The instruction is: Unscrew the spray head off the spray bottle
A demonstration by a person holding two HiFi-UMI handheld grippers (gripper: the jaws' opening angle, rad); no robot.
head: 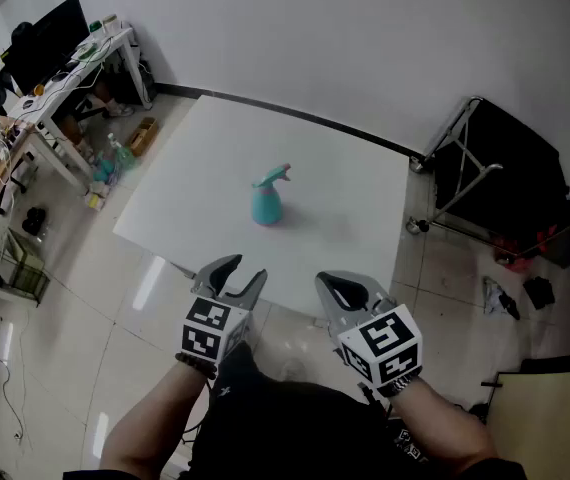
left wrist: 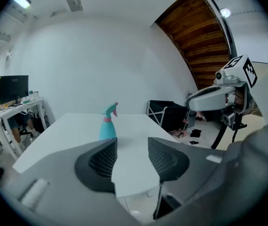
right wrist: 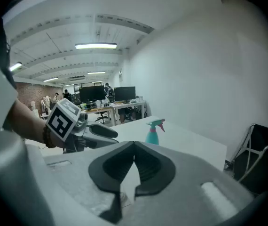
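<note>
1. Standing upright on the table point(head: 345, 198), beyond both grippers, the spray bottle point(head: 267, 205) looks light, stiff and slick
2. Jaws partly apart, the left gripper point(head: 243, 271) is empty; the right gripper point(head: 337, 286) is closed on nothing
3. Best hold: steady the body, twist the spray head point(head: 275, 176) at its collar

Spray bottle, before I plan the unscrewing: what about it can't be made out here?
- Spray bottle, head view: collar threads too small to see.
- Left gripper view: its base is hidden behind the left claw.
- Right gripper view: base hidden behind the right claw; fill level unreadable.
</note>
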